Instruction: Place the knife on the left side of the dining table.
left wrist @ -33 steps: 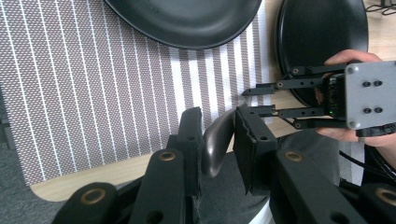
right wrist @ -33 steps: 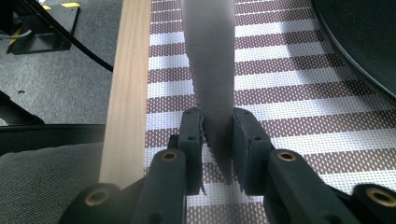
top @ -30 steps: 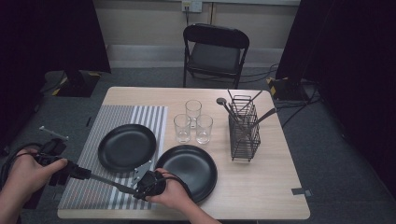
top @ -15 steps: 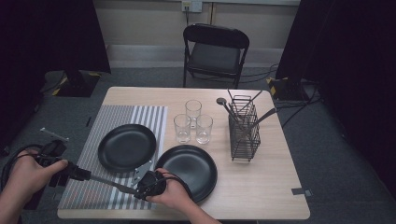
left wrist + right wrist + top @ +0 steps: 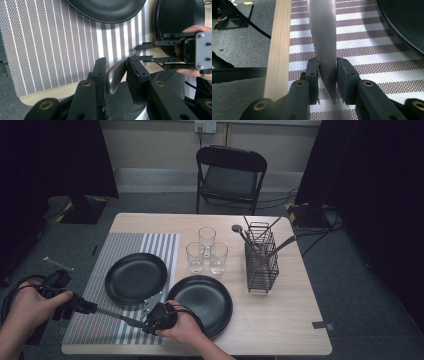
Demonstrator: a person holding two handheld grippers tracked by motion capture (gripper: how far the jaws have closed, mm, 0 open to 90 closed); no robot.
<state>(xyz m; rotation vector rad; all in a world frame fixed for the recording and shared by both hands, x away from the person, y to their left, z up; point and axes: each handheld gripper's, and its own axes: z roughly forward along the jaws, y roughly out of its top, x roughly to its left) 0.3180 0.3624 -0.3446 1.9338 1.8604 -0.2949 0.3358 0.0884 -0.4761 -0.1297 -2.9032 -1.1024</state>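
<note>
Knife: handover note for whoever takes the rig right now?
Left hand-held gripper: shut on the knife's dark handle.
Right hand-held gripper: blade between its pads, serrated edge at one; jaws have just been opening a little.
Knife: spans both grippers, low over the near edge of the striped placemat.
Done: one black plate on the placemat, a second beside it, three glasses behind.
Left: probably a handoff in progress; let one gripper release, then lay the knife beside a plate. More utensils wait in the wire caddy.
</note>
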